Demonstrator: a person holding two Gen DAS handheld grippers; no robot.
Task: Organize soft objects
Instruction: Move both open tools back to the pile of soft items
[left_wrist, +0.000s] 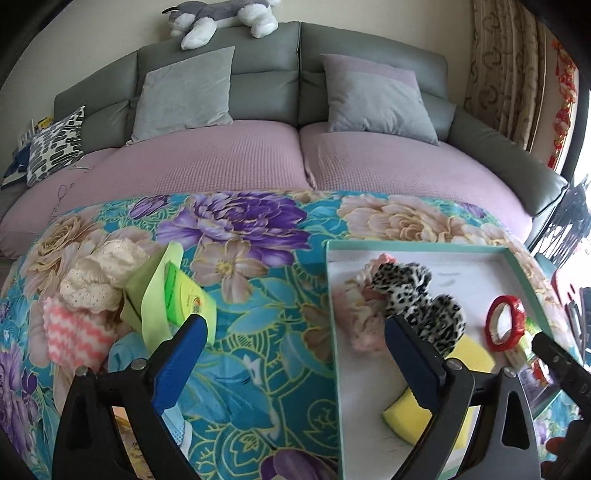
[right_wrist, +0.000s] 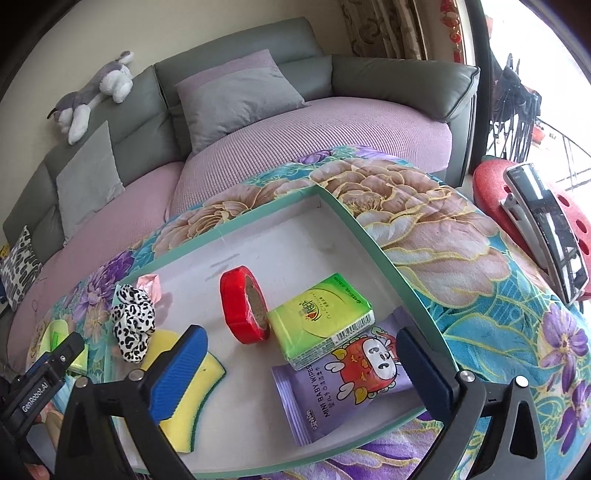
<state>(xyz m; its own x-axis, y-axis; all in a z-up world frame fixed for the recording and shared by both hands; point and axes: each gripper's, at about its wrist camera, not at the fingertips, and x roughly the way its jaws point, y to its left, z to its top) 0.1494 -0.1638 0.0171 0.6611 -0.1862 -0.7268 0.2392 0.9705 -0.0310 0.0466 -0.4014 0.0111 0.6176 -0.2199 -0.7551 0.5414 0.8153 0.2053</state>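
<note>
A shallow teal-rimmed tray (left_wrist: 417, 246) (right_wrist: 373, 236) lies on a floral blanket. In it are a leopard scrunchie (left_wrist: 424, 299) (right_wrist: 133, 317), a pink scrunchie (left_wrist: 360, 310), a yellow sponge (left_wrist: 465, 362) (right_wrist: 192, 398), a red tape roll (left_wrist: 504, 321) (right_wrist: 243, 308), a green tissue pack (right_wrist: 321, 317) and a purple baby-wipes pack (right_wrist: 351, 384). My left gripper (left_wrist: 295, 332) is open and empty, straddling the tray's left rim. My right gripper (right_wrist: 299, 343) is open and empty above the tissue and wipes packs. Left of the tray lie a green tissue pack (left_wrist: 173, 295), cream knit cloths (left_wrist: 103, 273) and a pink striped cloth (left_wrist: 74, 328).
A grey sofa (left_wrist: 258, 48) with a pink seat cover, grey cushions (left_wrist: 184, 92) and a plush dog (left_wrist: 221, 18) stands behind the blanket. A red stool (right_wrist: 495, 184) with a phone (right_wrist: 546, 229) on a stand is at the right. A light blue cloth (left_wrist: 125, 354) lies near my left finger.
</note>
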